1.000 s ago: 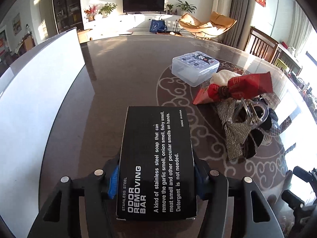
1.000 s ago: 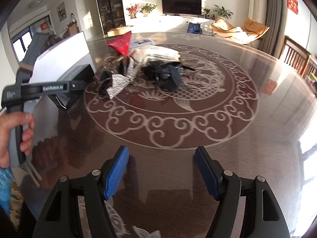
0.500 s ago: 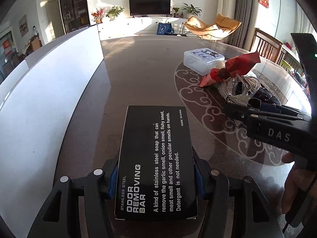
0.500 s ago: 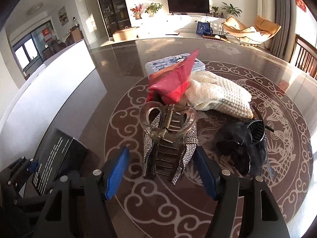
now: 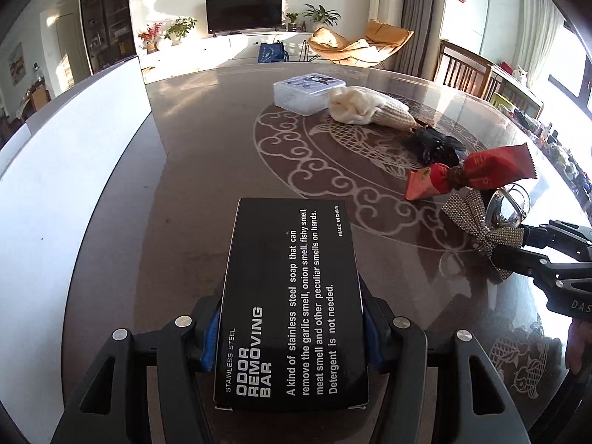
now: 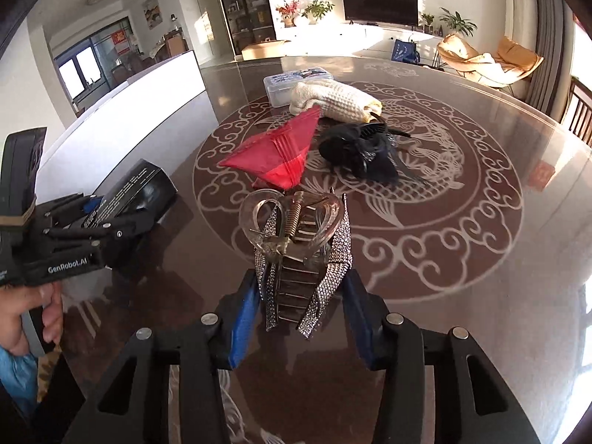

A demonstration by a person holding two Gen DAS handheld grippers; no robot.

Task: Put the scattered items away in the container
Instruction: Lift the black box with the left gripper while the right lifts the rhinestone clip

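Two handheld grippers work over a dark glossy table (image 6: 462,259) printed with a pale scroll-and-fish medallion. The left gripper (image 5: 290,327) is clamped on a black rectangular cardboard box with white lettering (image 5: 292,303), its blue pads pressed against the box's long sides and the box lying flat along the fingers. In the right wrist view that same box (image 6: 137,192) juts from the left gripper at the left edge, a hand (image 6: 26,310) wrapped around the grip below it.

The right gripper (image 6: 301,314) has just been closing its jaws around a clear plastic claw hair clip trimmed with a rhinestone bow (image 6: 299,251). The clip sits between the blue pads (image 6: 242,318), with the bow's sparkling tails at or just beside both pads; whether they press on it I cannot tell.

Beyond the clip lie a red foil snack packet (image 6: 279,151), a black mesh hair accessory (image 6: 362,148) just beside it, a cream waffle-knit cloth (image 6: 333,100) and a clear lidded plastic box (image 6: 292,81) touching the cloth's far side.

One large white container (image 5: 66,192) with a tall plain wall stands along the left side of the table, close to the held box.
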